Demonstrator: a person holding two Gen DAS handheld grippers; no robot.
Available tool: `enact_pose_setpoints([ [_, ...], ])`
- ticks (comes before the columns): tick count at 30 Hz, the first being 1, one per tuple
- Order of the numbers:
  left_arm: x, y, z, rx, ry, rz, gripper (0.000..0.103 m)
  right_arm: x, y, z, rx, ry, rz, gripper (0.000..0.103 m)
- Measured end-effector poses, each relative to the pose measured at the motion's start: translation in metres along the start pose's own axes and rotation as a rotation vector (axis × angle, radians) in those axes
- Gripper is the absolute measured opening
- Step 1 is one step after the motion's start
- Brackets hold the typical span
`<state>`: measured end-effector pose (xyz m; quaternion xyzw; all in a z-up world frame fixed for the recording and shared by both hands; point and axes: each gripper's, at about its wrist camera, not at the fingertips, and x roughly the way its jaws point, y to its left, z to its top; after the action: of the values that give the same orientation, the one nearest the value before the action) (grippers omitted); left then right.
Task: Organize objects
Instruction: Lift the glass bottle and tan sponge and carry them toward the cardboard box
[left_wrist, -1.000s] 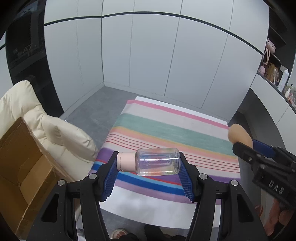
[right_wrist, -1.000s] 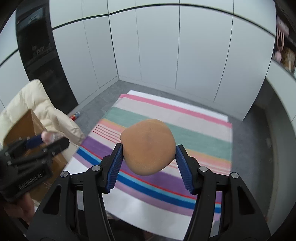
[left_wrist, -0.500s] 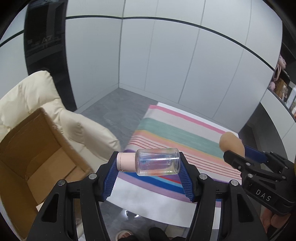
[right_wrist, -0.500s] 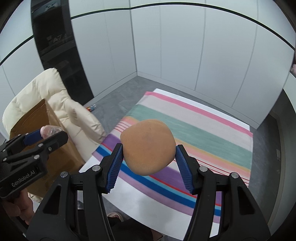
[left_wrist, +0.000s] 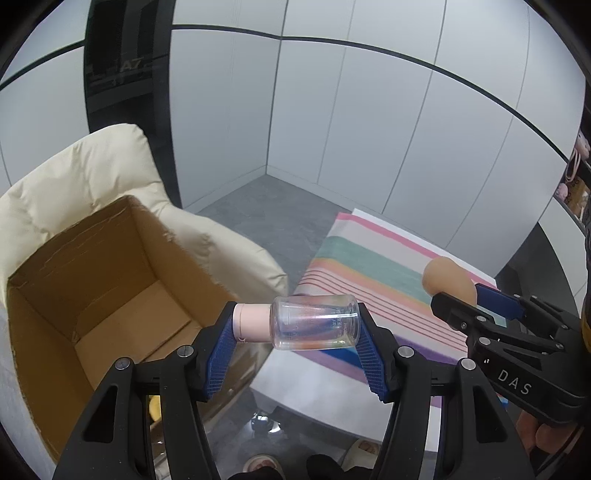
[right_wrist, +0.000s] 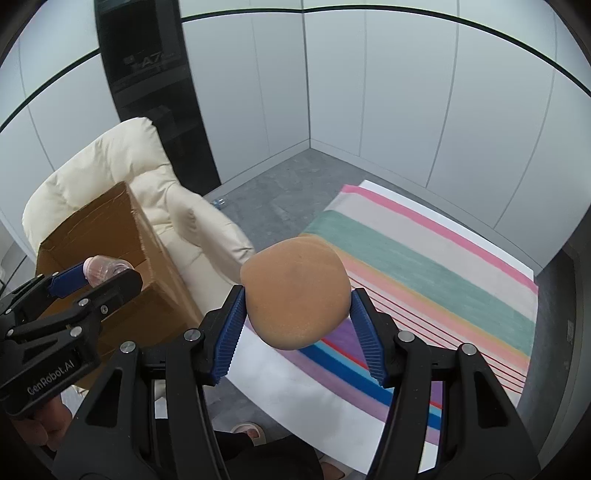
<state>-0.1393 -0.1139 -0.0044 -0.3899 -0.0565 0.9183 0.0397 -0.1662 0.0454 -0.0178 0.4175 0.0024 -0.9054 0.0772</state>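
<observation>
Clear plastic, with a pale pink cap, the small bottle (left_wrist: 314, 326) lies crosswise between the blue ribbed pads of the left gripper (left_wrist: 295, 345), which is closed on its two ends, cap to the left and base to the right. Its long axis runs left to right across the jaws, not along them. The right gripper (right_wrist: 297, 325) is likewise clamped, on a rounded tan makeup sponge (right_wrist: 295, 291) that bulges above its pads.

The relation that counts is with the open brown cardboard box (left_wrist: 92, 288), which sits on a cream padded armchair (left_wrist: 85, 177) at the left. In the left wrist view the box mouth lies just left of and below the bottle, so the left hand is the nearer one; the right gripper, seen at the far right of that view, hangs over the near edge of the striped multicoloured rug (right_wrist: 424, 269), further from the box.

Compared with a second ago, both hands have swung leftward: the box, then only a sliver at the left edge, now fills the left of the view, and the rug has slid to the right. Both grips look unchanged. Judging from this, the bottle goes in first
</observation>
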Motion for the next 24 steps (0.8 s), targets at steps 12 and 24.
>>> enact_pose_setpoints([
  [12, -0.011, 0.045, -0.006, -0.060, 0.002, 0.053, 0.062, 0.012, 0.052, 0.010, -0.053, 0.009, 0.069, 0.060],
  [24, -0.028, 0.094, -0.015, -0.123, -0.009, 0.117, 0.062, 0.020, 0.104, 0.015, -0.128, 0.018, 0.130, 0.060],
])
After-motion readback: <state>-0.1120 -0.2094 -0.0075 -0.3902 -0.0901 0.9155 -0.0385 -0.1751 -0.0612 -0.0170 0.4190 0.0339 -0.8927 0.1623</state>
